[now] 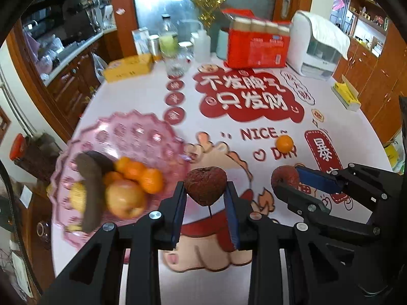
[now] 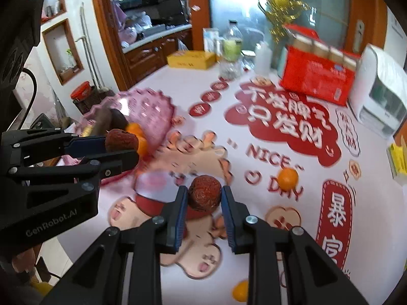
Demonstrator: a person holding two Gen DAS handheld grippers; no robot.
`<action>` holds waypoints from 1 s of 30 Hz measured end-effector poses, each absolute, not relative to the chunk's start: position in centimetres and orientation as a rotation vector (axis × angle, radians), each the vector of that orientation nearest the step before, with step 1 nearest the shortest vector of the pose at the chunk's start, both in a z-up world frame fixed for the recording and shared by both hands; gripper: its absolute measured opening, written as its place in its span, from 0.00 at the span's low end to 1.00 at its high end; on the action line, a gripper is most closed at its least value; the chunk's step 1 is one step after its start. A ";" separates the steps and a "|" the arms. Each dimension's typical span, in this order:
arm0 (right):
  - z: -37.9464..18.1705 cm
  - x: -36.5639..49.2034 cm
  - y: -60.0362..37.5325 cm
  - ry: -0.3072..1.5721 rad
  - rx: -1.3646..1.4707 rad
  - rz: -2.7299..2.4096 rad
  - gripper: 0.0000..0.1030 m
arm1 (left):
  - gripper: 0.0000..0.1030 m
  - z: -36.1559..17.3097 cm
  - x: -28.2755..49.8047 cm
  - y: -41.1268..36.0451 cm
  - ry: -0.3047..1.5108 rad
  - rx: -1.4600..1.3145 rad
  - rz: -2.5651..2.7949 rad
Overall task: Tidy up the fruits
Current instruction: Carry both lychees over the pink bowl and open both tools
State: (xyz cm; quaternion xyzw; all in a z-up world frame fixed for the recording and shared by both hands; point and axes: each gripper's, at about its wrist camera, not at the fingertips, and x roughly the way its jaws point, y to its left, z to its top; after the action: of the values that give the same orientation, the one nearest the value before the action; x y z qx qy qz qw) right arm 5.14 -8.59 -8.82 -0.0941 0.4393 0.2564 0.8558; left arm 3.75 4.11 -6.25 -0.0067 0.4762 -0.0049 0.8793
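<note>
A: Nearest to us, what do our grippers have?

B: Our left gripper point(image 1: 205, 195) is clamped on a dark wrinkled fruit with a stem point(image 1: 205, 186), raised above the table point(image 1: 142, 96). Our right gripper point(image 2: 204, 200) is clamped on a reddish wrinkled fruit point(image 2: 204, 194), also off the cloth. In the right wrist view the body of the left gripper reads "GenRobot.AI".

A: And the container?

B: We see a pink scalloped bowl point(image 1: 142, 129) on the left side of the table. In it lie a yellow-red apple point(image 1: 125, 198), a few small oranges point(image 1: 138, 171), a long dark brown piece point(image 1: 89, 185) and something yellow beneath it that is too blurred for us to name.

A: Any fruit outside it?

B: One orange point(image 1: 284, 143) sits loose on the cloth, well apart from the bowl, and another orange point(image 2: 241, 291) lies at the near edge in the right wrist view.

A: What writing can we read?

B: The cloth says "NICE~" and, partly hidden by the loose orange, "D" and "Y", under a red cloud with large white Chinese characters.

A: Further back?

B: A red carton of bottles point(image 1: 258, 48), a yellow box point(image 1: 128, 67), a clear bottle point(image 1: 169, 40) and a white appliance point(image 1: 316, 45) under a cloth; their labels are too small for us.
</note>
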 end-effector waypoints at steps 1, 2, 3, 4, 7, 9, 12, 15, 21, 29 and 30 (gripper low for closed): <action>-8.3 4.9 -8.0 0.914 -0.198 0.546 0.26 | 0.28 -5.7 3.5 4.8 0.984 -0.013 -0.007; -7.6 4.7 -7.2 0.901 -0.197 0.553 0.26 | 0.28 -4.9 3.2 5.8 0.973 -0.010 0.000; -7.1 4.5 -6.6 0.892 -0.197 0.557 0.26 | 0.28 -4.5 3.0 6.4 0.967 -0.007 0.004; -6.4 4.3 -5.8 0.879 -0.196 0.560 0.26 | 0.28 -4.0 2.8 7.1 0.961 -0.004 0.009; -4.9 4.0 -4.0 0.856 -0.190 0.568 0.26 | 0.28 -2.8 2.5 9.3 0.943 -0.002 0.019; -3.8 3.9 -2.7 0.840 -0.181 0.570 0.26 | 0.28 -2.1 2.3 11.0 0.935 -0.001 0.024; -2.6 4.0 -1.1 0.822 -0.176 0.560 0.26 | 0.28 -1.6 2.1 12.9 0.928 0.000 0.027; -1.5 4.5 0.4 0.813 -0.162 0.548 0.26 | 0.28 -1.3 2.3 14.8 0.924 -0.002 0.026; -0.3 5.8 3.0 0.797 -0.134 0.514 0.26 | 0.28 -1.5 3.3 17.5 0.925 -0.005 0.023; -2.5 7.3 5.2 0.864 -0.113 0.460 0.26 | 0.28 -3.6 5.5 19.7 0.978 -0.001 0.000; -2.8 7.5 5.3 0.872 -0.111 0.454 0.26 | 0.28 -3.9 5.7 19.8 0.985 0.003 -0.005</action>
State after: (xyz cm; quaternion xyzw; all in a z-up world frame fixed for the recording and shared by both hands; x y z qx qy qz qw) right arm 7.46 5.31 -2.77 -0.0533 0.4185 0.2181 0.8800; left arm 5.74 19.75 -3.86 0.0014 0.4729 -0.0022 0.8811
